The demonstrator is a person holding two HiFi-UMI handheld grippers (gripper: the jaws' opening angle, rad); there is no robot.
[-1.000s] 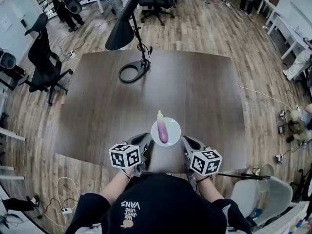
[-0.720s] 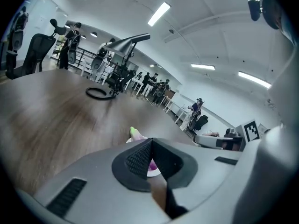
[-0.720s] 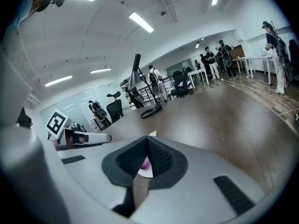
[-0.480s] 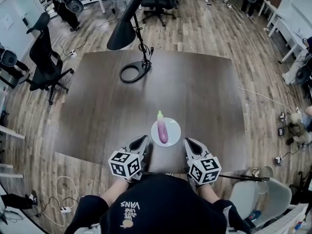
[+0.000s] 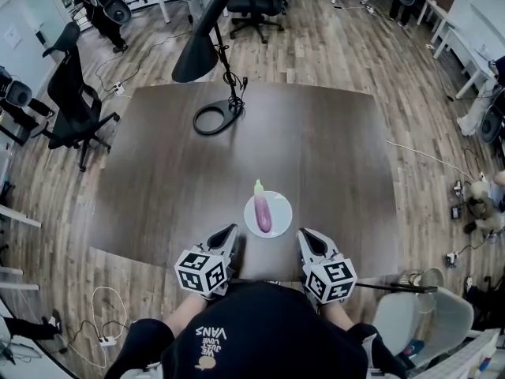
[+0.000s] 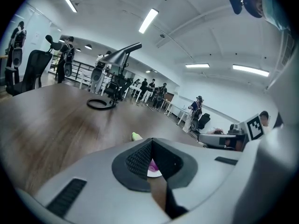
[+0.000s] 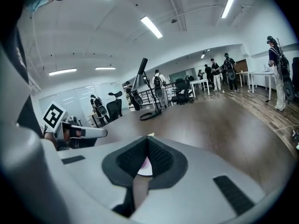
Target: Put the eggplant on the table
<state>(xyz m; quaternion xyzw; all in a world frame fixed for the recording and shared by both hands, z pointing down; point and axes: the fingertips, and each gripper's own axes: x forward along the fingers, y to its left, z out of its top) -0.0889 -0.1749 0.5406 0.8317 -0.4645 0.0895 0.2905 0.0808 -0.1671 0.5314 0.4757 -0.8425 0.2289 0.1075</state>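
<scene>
Eggplant (image 5: 263,214) rests on plate (image 5: 282,208); left gripper (image 5: 231,230) and right gripper (image 5: 304,234) closed, empty.

Small purple plastic-looking eggplant with a lime-green stem (image 5: 263,210), parked on a round white plate (image 5: 282,215) and not on the bare tabletop yet

It's lying flat on its side, running lengthwise across the middle of the plate. The green stem end points at the far edge of the table and pokes out just past the plate's far rim, while the fat purple end faces the near edge. The skin looks deeper purple at the fat end and paler, pinkish, up toward the stem. The plate sits on the dark brown squarish wooden table (image 5: 331,148), close to its near edge and roughly midway between the two near corners, well away from the far edge.
</scene>
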